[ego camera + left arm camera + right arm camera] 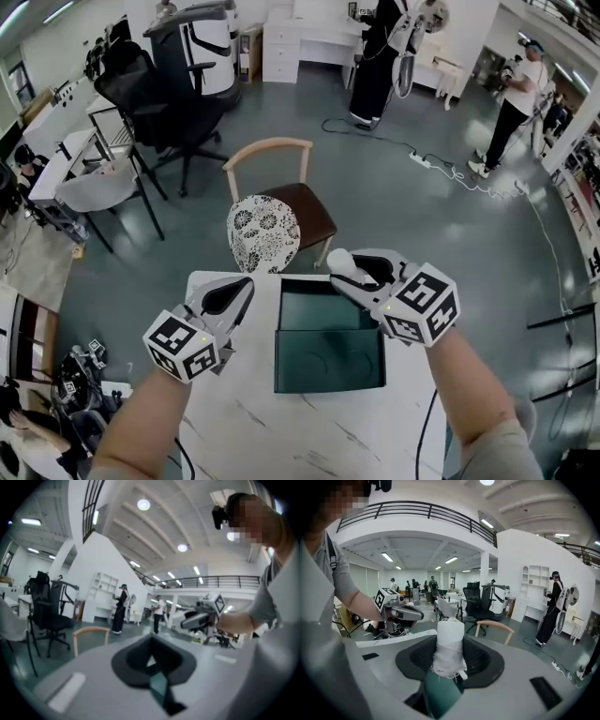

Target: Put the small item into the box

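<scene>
A small white roll of gauze-like cloth with frayed ends [450, 644] stands upright between the pads of my right gripper [450, 656], which is shut on it. In the head view the roll [337, 262] and the right gripper [343, 269] hang over the far right corner of an open dark green box [328, 354] on the white marble table [262, 422]. A patch of the green box [440, 695] shows below the jaws. My left gripper [243, 289] hovers left of the box with its jaws together and nothing in them. In its own view the left gripper [151, 660] is shut.
A wooden chair [281, 178] with a lace-patterned cushion [264, 234] stands just beyond the table's far edge. Black office chairs [150, 94] and desks lie further back to the left. People stand in the distance [511, 103]. Cables run over the floor [441, 164].
</scene>
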`<action>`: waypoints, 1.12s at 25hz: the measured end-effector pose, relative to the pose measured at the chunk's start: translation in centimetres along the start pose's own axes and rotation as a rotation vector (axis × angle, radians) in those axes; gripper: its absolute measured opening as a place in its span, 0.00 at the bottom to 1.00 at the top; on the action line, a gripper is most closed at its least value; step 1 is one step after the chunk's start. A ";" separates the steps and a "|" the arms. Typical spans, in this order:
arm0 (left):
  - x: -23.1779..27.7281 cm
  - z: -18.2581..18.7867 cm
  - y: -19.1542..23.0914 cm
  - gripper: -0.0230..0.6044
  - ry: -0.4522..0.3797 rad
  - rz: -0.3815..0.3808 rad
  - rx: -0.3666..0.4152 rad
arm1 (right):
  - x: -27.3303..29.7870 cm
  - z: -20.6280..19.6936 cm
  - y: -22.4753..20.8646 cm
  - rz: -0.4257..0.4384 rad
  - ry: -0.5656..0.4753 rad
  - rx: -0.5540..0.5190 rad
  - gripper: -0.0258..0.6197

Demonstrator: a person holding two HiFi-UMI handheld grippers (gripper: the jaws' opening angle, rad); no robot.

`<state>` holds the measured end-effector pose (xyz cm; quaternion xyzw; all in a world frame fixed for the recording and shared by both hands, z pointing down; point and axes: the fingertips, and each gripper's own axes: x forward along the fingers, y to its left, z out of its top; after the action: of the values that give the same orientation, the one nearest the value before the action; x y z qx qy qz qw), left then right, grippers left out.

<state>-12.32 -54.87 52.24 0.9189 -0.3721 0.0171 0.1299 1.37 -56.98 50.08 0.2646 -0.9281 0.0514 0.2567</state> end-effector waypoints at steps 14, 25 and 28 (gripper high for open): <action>6.4 -6.7 0.0 0.04 0.025 -0.115 -0.006 | 6.9 -9.4 1.2 0.122 0.224 -0.090 0.30; 7.9 -8.8 -0.5 0.04 0.046 -0.161 0.028 | 9.5 -14.3 1.3 0.167 0.369 -0.141 0.30; 7.9 -8.8 -0.7 0.04 0.045 -0.167 0.033 | 9.6 -15.3 1.2 0.158 0.409 -0.150 0.30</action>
<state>-5.57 -57.55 61.59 0.9482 -0.2908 0.0330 0.1239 0.65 -56.88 68.13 0.1555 -0.8759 0.0545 0.4535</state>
